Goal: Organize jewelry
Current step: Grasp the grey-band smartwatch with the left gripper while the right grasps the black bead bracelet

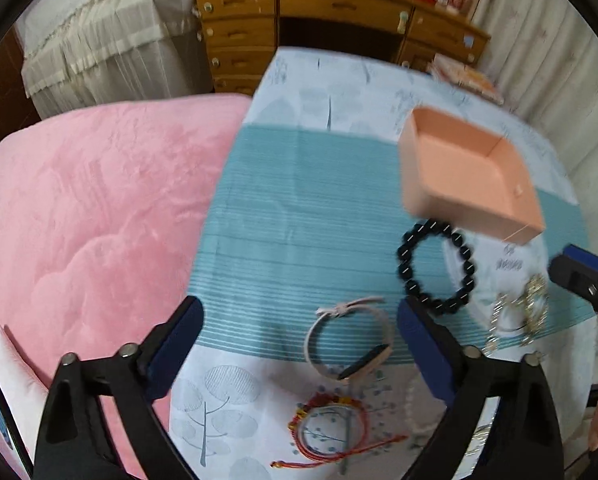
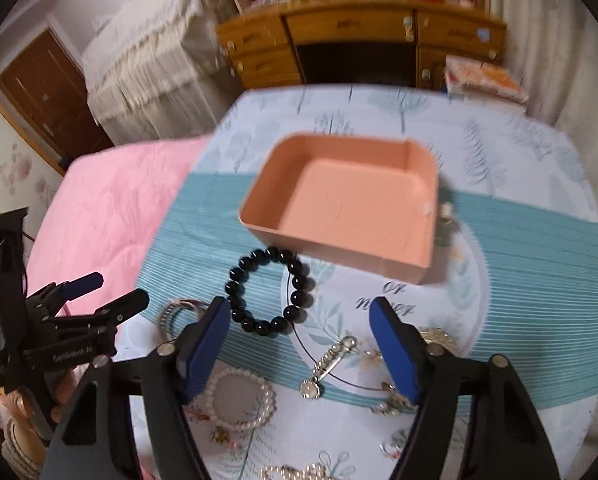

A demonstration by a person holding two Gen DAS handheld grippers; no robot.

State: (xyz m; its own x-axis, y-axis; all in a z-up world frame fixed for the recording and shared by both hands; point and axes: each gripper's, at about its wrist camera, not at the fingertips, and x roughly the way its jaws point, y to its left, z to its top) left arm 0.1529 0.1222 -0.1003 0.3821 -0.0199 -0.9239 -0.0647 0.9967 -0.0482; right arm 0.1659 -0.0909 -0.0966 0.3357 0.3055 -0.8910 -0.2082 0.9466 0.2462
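Note:
An empty salmon-pink box (image 2: 351, 208) sits on the patterned cloth; it also shows in the left wrist view (image 1: 467, 176). A black bead bracelet (image 2: 269, 292) lies just in front of it, also in the left wrist view (image 1: 435, 268). My right gripper (image 2: 299, 328) is open and empty, hovering over a silver brooch (image 2: 331, 364) and a pearl bracelet (image 2: 241, 400). My left gripper (image 1: 299, 328) is open and empty above a pink band watch (image 1: 349, 344) and a red string bracelet (image 1: 331, 428). The left gripper shows at far left in the right wrist view (image 2: 99, 292).
A pink blanket (image 1: 91, 232) lies left of the cloth. A wooden desk with drawers (image 2: 359, 40) stands beyond the table's far edge. More silver and gold jewelry (image 1: 523, 312) lies at the right. The right gripper's tip (image 1: 579, 272) enters the left wrist view.

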